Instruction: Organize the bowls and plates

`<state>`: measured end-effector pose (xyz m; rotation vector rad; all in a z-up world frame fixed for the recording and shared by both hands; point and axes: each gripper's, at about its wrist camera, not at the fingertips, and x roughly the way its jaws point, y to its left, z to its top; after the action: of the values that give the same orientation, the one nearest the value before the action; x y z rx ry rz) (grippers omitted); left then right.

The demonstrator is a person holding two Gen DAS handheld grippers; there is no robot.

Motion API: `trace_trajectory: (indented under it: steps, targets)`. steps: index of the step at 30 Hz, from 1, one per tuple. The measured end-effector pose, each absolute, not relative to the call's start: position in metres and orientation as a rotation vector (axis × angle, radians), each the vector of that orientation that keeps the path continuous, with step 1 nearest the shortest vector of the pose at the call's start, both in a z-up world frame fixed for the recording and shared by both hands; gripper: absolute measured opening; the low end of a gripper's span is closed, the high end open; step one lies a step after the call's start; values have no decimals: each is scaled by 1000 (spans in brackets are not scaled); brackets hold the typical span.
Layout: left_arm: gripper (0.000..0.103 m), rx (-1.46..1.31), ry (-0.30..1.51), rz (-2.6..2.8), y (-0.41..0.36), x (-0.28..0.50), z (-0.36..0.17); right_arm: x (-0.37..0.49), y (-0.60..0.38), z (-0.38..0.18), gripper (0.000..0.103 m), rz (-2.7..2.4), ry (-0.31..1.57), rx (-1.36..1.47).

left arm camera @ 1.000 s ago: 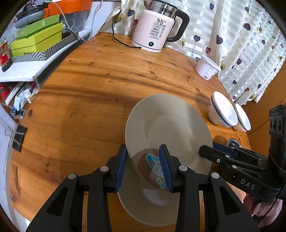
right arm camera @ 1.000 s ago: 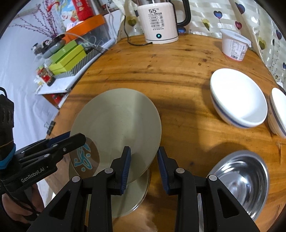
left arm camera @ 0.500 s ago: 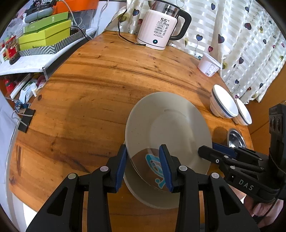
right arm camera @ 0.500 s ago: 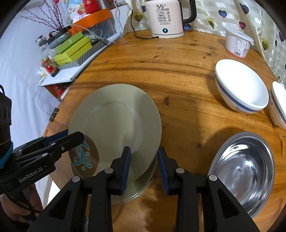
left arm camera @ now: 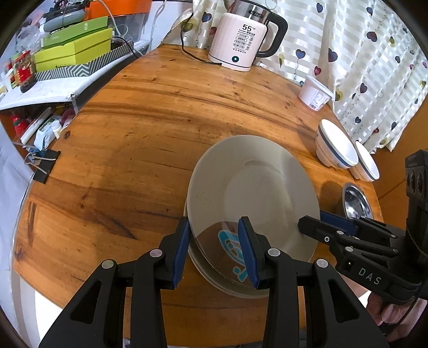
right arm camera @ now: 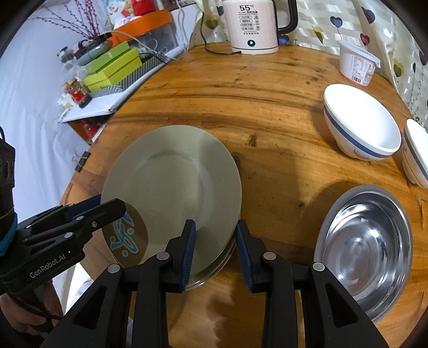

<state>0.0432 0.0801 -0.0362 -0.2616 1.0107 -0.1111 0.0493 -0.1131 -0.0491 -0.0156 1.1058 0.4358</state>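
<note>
A grey-green plate (left arm camera: 254, 187) (right arm camera: 171, 182) is held from two sides just above a second plate (left arm camera: 230, 283) (right arm camera: 214, 267) on the wooden table. My left gripper (left arm camera: 215, 247) is shut on the top plate's near rim, beside a blue-on-brown sticker (left arm camera: 230, 246). My right gripper (right arm camera: 215, 247) is shut on the plate's other rim; it also shows in the left wrist view (left arm camera: 318, 227). The plate is almost level on the lower one.
Two white bowls with blue bands (right arm camera: 361, 125) (right arm camera: 417, 155) and a steel bowl (right arm camera: 363, 246) stand to the right. A white kettle (right arm camera: 254, 24) and a white tub (right arm camera: 357, 64) stand at the back. Green boxes (left arm camera: 72, 50) lie on a shelf at the left.
Both grippers have lowered the held plate toward the lower plate and drawn it over it. The gap between the two plates has closed to almost nothing.
</note>
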Motion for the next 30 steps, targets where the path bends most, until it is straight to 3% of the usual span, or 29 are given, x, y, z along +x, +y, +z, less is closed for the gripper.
trace_trajectory:
  steps: [30]
  targets:
    - [38,-235,1010,-75,75,33,-38,42,-113,-51,32,453,1110,-25]
